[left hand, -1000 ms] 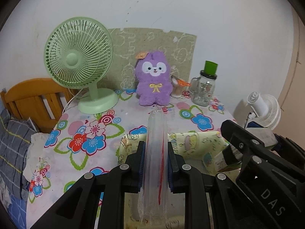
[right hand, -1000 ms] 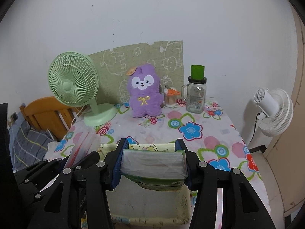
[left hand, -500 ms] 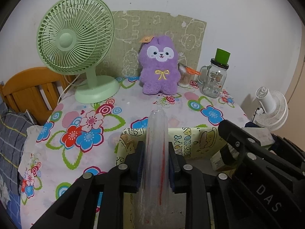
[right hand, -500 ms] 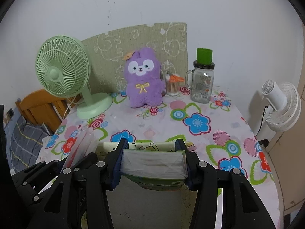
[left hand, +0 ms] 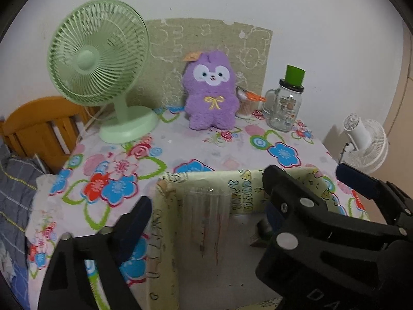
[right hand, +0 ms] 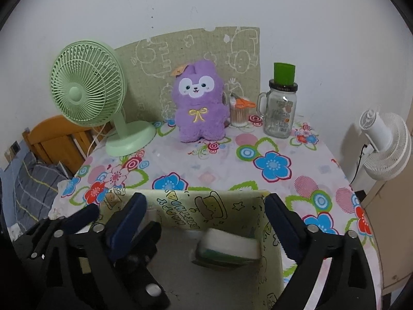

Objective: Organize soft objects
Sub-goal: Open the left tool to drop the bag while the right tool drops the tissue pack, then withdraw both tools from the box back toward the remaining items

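Both hand-held grippers, left and right, jaws apart, empty. Clear plastic pack and tissue pack inside yellow storage box. Purple plush at 12 o'clock on worktop, likely remaining.

Left gripper now spread, clear packet released into box, right gripper opened, tissue pack dropped inside

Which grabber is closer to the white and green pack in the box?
Right. The right gripper hangs open directly over the pack; the left gripper is off beside it.
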Tool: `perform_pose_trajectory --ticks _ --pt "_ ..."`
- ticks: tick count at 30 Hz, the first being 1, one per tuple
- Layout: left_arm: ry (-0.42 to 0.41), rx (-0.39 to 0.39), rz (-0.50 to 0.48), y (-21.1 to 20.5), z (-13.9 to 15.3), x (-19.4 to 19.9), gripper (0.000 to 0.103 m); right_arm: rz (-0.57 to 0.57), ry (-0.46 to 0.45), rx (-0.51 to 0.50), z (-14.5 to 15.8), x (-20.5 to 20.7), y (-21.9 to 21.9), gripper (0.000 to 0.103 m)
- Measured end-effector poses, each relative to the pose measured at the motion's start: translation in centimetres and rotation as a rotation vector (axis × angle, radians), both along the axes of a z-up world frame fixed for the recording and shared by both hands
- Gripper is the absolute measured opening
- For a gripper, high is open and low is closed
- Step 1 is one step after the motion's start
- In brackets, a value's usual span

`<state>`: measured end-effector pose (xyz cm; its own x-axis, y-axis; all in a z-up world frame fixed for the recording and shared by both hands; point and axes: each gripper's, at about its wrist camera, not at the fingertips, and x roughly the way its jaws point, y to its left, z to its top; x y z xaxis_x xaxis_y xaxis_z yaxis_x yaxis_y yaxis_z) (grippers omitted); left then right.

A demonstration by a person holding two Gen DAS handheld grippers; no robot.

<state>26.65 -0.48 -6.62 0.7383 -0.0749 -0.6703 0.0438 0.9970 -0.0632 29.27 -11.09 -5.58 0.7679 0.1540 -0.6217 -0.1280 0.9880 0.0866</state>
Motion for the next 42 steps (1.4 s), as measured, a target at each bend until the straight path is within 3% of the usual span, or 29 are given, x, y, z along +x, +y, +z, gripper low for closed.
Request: perform_pose_trajectory --ticks 7,32,42 --pt "-0.022 0.015 0.011 -0.1 1.2 -1.7 0.101 -0.003 -0.012 0.005 1.1 -1.6 -0.2 0.1" --pt "-0.164 0.024 -0.002 -1.1 6.1 -11.1 0.103 -0.042 -0.133 0.009 6.2 -11.8 -1.9 0.103" --pt "-0.197 0.027 -0.002 -1.5 6.6 -15.0 0.103 -0.048 -0.17 0.015 7.0 -16.2 -2.4 0.103"
